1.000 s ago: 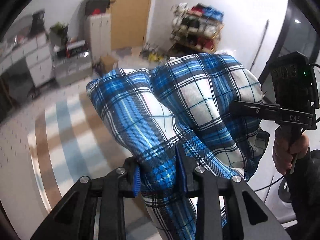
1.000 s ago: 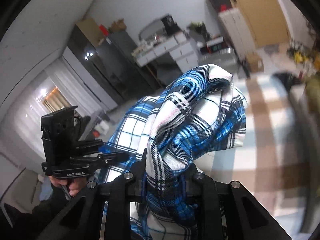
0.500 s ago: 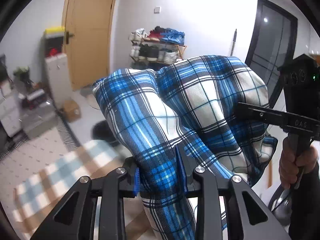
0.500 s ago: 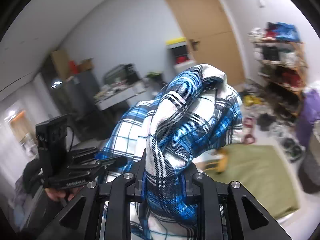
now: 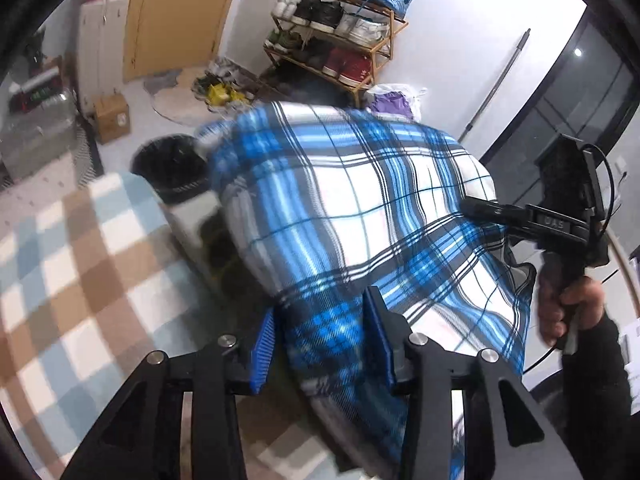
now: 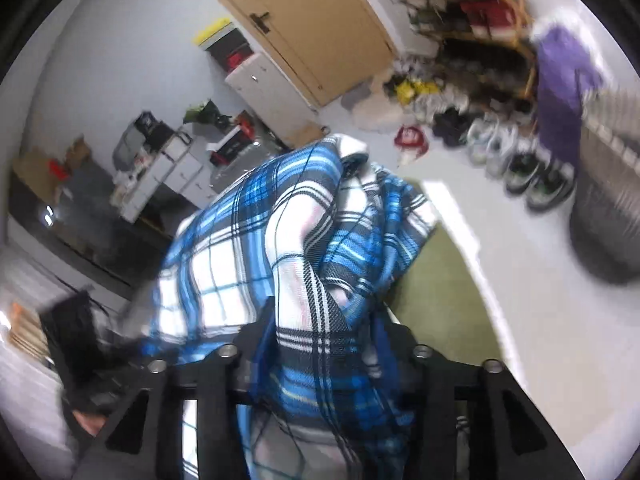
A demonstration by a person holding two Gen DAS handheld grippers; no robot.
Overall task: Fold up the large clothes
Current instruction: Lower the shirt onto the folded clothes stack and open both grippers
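A large blue, white and black plaid cloth [image 5: 360,208] is held in the air between both grippers. My left gripper [image 5: 324,336] is shut on a bunched part of it between its blue pads. My right gripper [image 6: 324,332] is shut on another bunched part of the plaid cloth [image 6: 280,248]. In the left wrist view the right gripper [image 5: 476,206] shows at the right, its fingers reaching into the cloth, held by a hand. In the right wrist view the left gripper's dark body shows blurred at lower left.
A brown, blue and white checked rug [image 5: 72,280] lies below left. A black bin [image 5: 172,168] stands near it. A shoe rack [image 5: 340,28], a wooden door [image 5: 176,16] and a cardboard box [image 5: 114,118] are behind. An olive mat [image 6: 440,296] lies on the floor.
Both grippers have swung with the cloth, turning from the cabinets towards the shoe rack and tilting downward. The cloth has billowed wider. Both grips have held.
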